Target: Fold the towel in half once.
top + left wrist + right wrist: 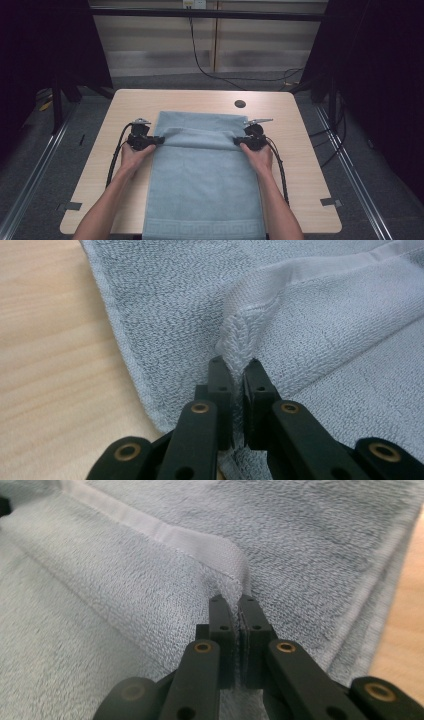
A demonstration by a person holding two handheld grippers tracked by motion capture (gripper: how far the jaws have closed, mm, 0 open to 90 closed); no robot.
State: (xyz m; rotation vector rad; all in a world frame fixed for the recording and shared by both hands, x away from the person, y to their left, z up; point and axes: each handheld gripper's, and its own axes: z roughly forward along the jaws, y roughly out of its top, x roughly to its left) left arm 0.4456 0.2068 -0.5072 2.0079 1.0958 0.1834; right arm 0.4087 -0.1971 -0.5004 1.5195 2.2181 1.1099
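A pale blue towel (pixel 202 175) lies lengthwise on the wooden table (pixel 295 150), its near end hanging over the front edge. Its far end is folded back toward me, and the folded hem runs across between my two hands. My left gripper (pixel 159 140) is shut on the hem's left corner; the cloth (pixel 240 340) bunches up between the black jaws of the left gripper (pixel 235 365). My right gripper (pixel 236 141) is shut on the right corner, where the white hem band (pixel 200 542) curls into the jaws of the right gripper (pixel 234 602).
A small dark round hole (pixel 240 104) sits in the tabletop beyond the towel. Bare wood shows left and right of the towel. Cables (pixel 112 162) trail from both grippers along my forearms. Dark frame posts and rails stand around the table.
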